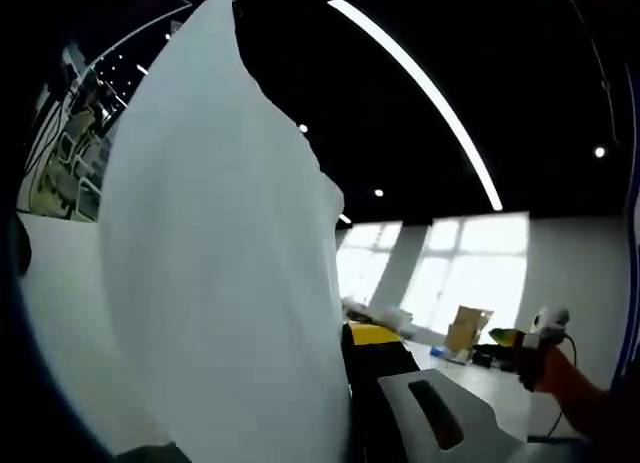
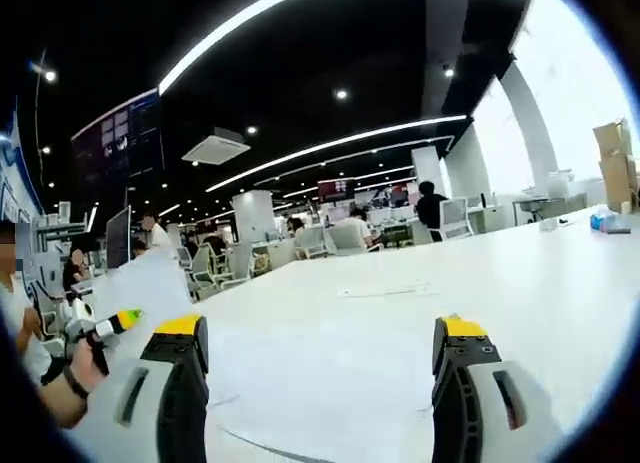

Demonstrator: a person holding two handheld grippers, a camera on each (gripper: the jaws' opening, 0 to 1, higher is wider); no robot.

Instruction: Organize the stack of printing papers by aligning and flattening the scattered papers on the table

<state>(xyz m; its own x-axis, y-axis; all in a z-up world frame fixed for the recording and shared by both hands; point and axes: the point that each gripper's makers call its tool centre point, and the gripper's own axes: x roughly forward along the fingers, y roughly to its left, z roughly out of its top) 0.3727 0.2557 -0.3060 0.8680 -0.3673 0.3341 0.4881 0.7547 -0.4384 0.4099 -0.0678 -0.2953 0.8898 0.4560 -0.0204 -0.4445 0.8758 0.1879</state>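
Office hall with black ceiling, strip lights and seated people backs the right gripper view, where the right claw point(image 2: 325, 383) stands spread wide over the white bench point(image 2: 520, 283), gripping nothing. Left gripper view: white printing-paper sheet point(image 1: 215, 263) raised upright close before the lens; left claw point(image 2: 105, 328), seen in the right gripper view, pinches that sheet.

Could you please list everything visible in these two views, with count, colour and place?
Paper sheet: one, white, held upright close to the left gripper view's camera.
Table: one, white, under the right gripper.
Cardboard boxes: two, brown, stacked by the windows.
Ceiling light strip: one, white, overhead.
Seated people: several, background desks.
Left gripper: yellow-tipped, at the paper.
Right gripper: open, black fingers, yellow tips.
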